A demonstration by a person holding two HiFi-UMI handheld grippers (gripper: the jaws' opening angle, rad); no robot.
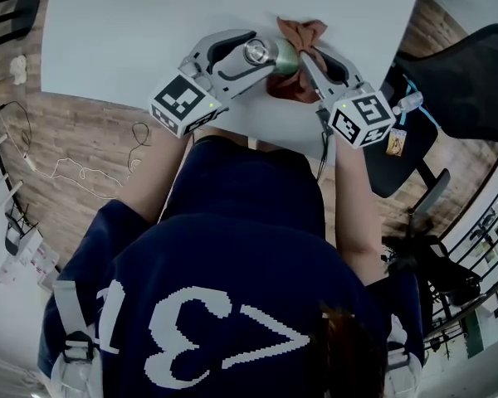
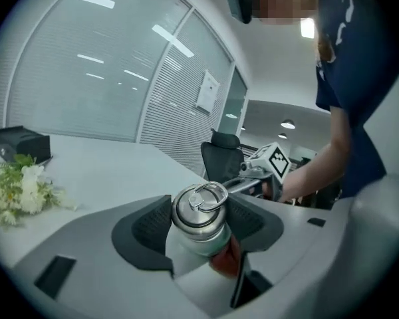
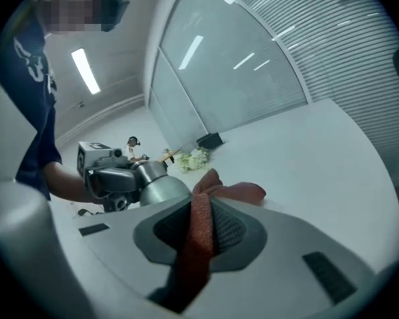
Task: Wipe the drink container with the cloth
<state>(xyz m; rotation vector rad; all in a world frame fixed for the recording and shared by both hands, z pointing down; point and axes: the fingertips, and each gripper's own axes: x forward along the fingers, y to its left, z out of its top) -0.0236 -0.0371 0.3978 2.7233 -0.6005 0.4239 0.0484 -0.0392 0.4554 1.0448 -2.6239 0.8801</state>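
Head view: the drink container's [image 1: 266, 54] lower body was hidden by jaws and cloth, only the cap end showing. Whether it rested on the desk [image 1: 116, 40] or hung just above could not be told. The flowers [image 2: 20, 188] were cut off at that view's top edge. In the left gripper view the bottle's base dropped out of sight behind the gripper body.

The left hand-held gripper [image 2: 201, 228] was clamped on the drink container, pads on both sides of the body just below the cap, bottle lying sideways in the upper middle of the head view, over the desk's near edge. Right of it, the right hand-held gripper [image 3: 198, 234] was closed tight on the cloth [image 1: 305, 31], a fold pinched between its pads. The cloth lay against the bottle's side, loose ends bunched past the jaws.

Bottle: brushed steel, round, ribbed cap with a wire loop. Cloth: rust-brown, soft, nubby weave. Pads: dark, dotted rubber. Desk: pale, smooth, matte. A black office chair [image 1: 469, 73] sat at the head view's right edge.
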